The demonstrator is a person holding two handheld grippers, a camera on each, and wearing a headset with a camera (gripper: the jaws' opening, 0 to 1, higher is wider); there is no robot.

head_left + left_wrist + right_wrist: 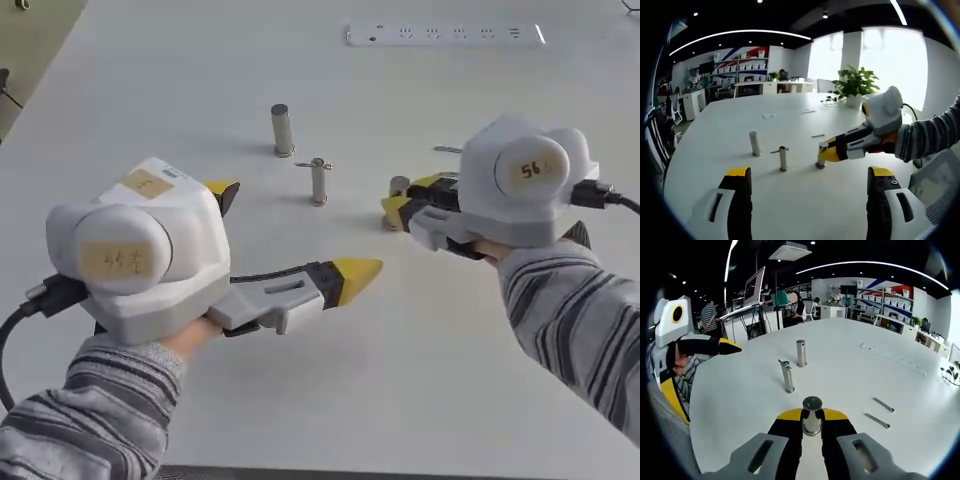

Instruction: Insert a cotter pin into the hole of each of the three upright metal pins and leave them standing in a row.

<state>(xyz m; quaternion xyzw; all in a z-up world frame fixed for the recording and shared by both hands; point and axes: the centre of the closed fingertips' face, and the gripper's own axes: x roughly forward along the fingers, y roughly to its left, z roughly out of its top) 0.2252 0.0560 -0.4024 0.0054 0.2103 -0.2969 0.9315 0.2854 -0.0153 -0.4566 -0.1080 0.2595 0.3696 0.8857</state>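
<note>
Three metal pins upright in a row mid-table [450, 350], well clear of every edge: far pin [282, 130], middle pin [319, 185] with a cotter pin [312, 165] through its top, near pin [812, 404] clamped between the right gripper [812, 416] jaws. Left gripper [293, 228] over open table toward the near edge, jaws wide apart. Two loose cotter pins [883, 404] flat near the clamped pin, power strip [445, 35] by the far edge.

Left gripper [293, 228] with fingers [352, 270] spread wide; right gripper [393, 207] clamped on pin [812, 412].
</note>
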